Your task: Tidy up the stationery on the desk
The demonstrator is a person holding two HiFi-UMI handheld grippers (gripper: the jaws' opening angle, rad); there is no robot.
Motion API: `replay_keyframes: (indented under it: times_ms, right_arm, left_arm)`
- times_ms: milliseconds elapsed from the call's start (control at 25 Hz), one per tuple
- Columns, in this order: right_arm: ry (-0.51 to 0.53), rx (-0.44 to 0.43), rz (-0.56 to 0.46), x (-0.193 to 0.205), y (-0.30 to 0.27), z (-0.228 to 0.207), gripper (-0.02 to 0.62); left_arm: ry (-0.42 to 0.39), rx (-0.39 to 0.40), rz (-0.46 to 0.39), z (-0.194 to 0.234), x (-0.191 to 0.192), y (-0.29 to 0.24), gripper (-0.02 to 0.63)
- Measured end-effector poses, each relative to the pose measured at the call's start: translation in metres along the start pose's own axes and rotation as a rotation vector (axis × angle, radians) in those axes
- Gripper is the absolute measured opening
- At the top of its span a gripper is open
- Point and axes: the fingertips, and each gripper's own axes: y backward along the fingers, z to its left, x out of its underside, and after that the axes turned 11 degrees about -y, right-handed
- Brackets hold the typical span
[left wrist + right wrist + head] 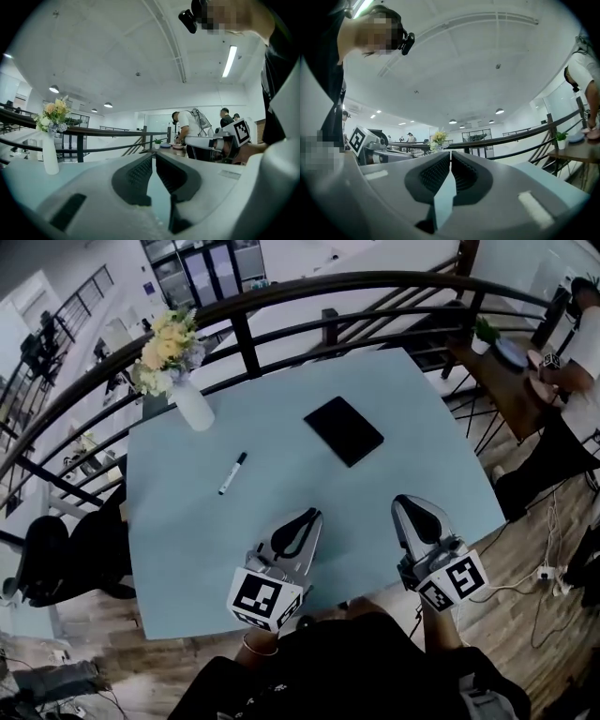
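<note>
**Step in hand:** approach; judged not yet begun, since no stationery is held.
- Left claw: over the near edge of the table, jaws parted by a sliver, nothing between them.
- Right claw: over the near edge, nearer the right corner, jaws together and empty.

**Task's things:**
- Slim black-and-white marker pen: lying flat left of the table's middle, slantwise, well apart from both claws.
- Flat black rectangular notebook: lying flush on the top toward the far right corner, cover closed.

**Next move, as judged:** the pen is nearer the left claw. That claw would have to open wider, reach toward the far left and close across the barrel. The notebook gives no lip to pinch and will likely need taking by one edge.

**Surface:** pale blue-green smooth table. A white ceramic vase of yellow and white flowers stands upright at the far left corner.

**Room:**
- Curved dark metal railing beyond the far edge.
- Wood-plank floor.
- Second person at a brown side desk at far right.
</note>
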Motion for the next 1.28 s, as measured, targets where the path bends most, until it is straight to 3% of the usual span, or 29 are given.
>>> replay_keyframes:
  times_ms: [280,600,1280]
  right_arm:
    - [0.051,-0.031,0.068,-0.006,-0.026,-0.049,0.009]
    - [0.102,-0.051,0.160,0.003,-0.066,-0.108,0.043]
    - [0.068,-0.079,0.347,0.072,-0.149,-0.206,0.075]
  left_arm:
    - [0.020,-0.062,0.037,0.014,0.015,-0.041,0.029]
    - [0.036,-0.066,0.137,0.027,0.041,-0.094,0.049]
    - [0.140,-0.148,0.299,0.062,0.121,-0.170,0.108]
